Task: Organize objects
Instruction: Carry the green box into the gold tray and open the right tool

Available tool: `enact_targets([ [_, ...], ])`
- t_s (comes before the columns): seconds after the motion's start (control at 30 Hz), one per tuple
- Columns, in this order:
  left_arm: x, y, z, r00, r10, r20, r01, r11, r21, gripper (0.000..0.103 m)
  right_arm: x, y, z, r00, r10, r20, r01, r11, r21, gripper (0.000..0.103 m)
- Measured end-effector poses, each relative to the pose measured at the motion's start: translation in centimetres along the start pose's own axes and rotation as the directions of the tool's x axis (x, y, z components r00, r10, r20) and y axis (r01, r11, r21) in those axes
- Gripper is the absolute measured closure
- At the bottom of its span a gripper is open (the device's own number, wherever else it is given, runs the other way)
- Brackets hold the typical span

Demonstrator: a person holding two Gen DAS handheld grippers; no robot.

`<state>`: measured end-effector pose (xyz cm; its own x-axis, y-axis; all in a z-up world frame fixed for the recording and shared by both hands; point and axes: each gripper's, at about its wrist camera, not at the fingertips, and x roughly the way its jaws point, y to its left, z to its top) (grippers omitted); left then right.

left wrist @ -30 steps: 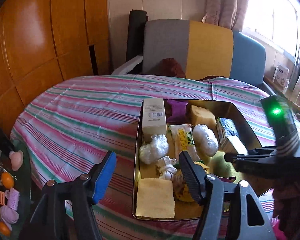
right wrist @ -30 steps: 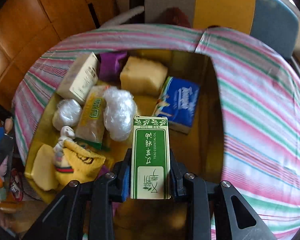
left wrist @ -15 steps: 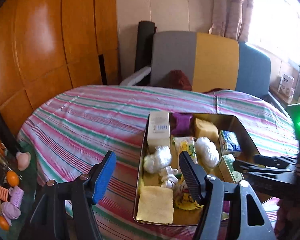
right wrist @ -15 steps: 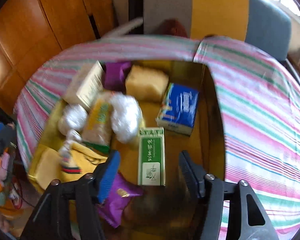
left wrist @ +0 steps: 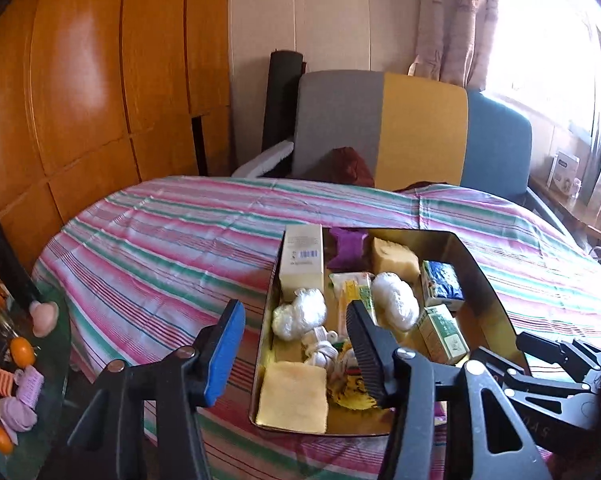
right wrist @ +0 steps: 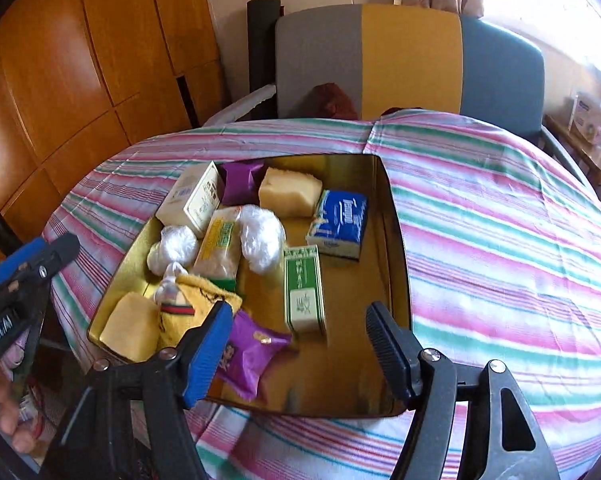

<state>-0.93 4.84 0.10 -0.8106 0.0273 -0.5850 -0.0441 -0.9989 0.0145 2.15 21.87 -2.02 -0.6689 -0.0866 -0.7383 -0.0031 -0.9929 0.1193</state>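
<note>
Released since a second ago, green box [right wrist: 303, 288] lies in gold tray [right wrist: 396, 240]; right gripper [right wrist: 296, 344] opening, empty; left gripper [left wrist: 296, 340] closing, empty, over tray's left edge; tray's right side bare.

Gold tray [right wrist: 396, 240] on pink-green-white striped cloth [right wrist: 500, 240] — green-and-white box [right wrist: 304, 288], blue packet [right wrist: 340, 224], purple sachet [right wrist: 248, 356].

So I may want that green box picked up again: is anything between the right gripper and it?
Nothing visible. The green box lies in the tray just ahead of the opening, empty right gripper; the purple packet sits beside it.
</note>
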Motion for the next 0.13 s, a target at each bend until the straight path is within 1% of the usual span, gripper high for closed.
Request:
enact_targets([
  [0.13, -0.19, 0.08, 0.09, 1.0, -0.01, -0.001, 0.01, 1.0, 0.0, 0.049, 0.0, 0.13, -0.22, 1.0, -0.006, 0.004, 0.006, 1.0, -0.003, 0.033],
])
